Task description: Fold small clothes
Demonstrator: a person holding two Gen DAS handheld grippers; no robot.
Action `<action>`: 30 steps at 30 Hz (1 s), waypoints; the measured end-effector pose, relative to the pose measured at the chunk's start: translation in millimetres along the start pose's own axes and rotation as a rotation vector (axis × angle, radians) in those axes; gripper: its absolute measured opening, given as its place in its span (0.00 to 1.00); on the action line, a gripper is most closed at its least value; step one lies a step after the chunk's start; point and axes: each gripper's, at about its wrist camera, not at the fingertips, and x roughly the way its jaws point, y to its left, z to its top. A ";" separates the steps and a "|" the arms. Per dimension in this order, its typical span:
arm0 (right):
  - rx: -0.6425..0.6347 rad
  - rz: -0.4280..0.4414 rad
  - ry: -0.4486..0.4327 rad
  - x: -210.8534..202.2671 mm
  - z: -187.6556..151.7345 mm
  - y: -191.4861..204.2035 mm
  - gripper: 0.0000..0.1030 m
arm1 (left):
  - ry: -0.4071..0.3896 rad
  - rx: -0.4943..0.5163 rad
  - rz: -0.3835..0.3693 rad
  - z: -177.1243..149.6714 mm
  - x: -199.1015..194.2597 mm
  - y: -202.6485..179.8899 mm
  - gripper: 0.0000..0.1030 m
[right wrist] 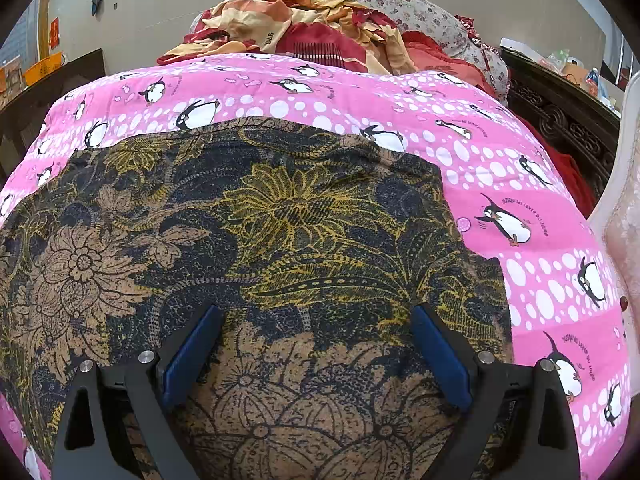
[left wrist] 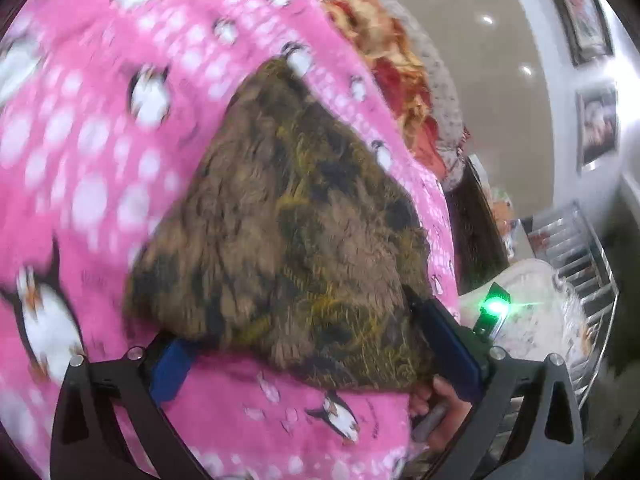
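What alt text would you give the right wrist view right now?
A dark floral-print garment lies spread flat on a pink penguin-print bedspread, with the open right gripper hovering over its near edge. Crumpled red and cream bedding sits at the far end.

- My left wrist view sits very close over the cloth (left wrist: 280,220), tilted, facing along the quilt (left wrist: 80,140); it's blurred.
- My right wrist view looks down and forward, close above the cloth (right wrist: 260,240).
- Both share cloth, quilt (right wrist: 540,208) and bedding (right wrist: 312,28).
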 end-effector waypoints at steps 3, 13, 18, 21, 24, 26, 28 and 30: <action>-0.001 -0.002 0.000 0.2 -0.2 -0.3 0.95 | -0.016 -0.123 -0.024 15.3 2.6 17.5 0.99; -0.062 -0.123 0.032 -25.1 28.8 16.1 0.94 | -0.094 -0.012 0.229 3.8 0.5 14.2 0.32; -0.183 0.196 0.003 -58.2 96.7 75.0 1.00 | -0.159 0.040 0.295 1.7 -8.5 8.0 0.32; -0.202 0.423 0.111 -37.1 124.9 116.8 1.00 | -0.181 0.046 0.296 2.2 -9.7 6.7 0.32; -0.173 0.559 0.205 -9.5 150.4 153.5 1.00 | -0.193 0.114 0.337 -1.4 -11.2 -2.3 0.10; -0.131 0.628 0.283 9.5 162.4 171.5 1.00 | -0.218 0.227 0.374 -5.8 -11.0 -22.6 0.08; -0.077 0.698 0.377 31.9 175.5 193.5 1.00 | -0.240 0.350 0.382 -11.6 -9.7 -45.7 0.07; -0.087 0.705 0.474 48.3 181.6 213.3 1.00 | -0.260 0.442 0.372 -15.8 -8.3 -65.5 0.07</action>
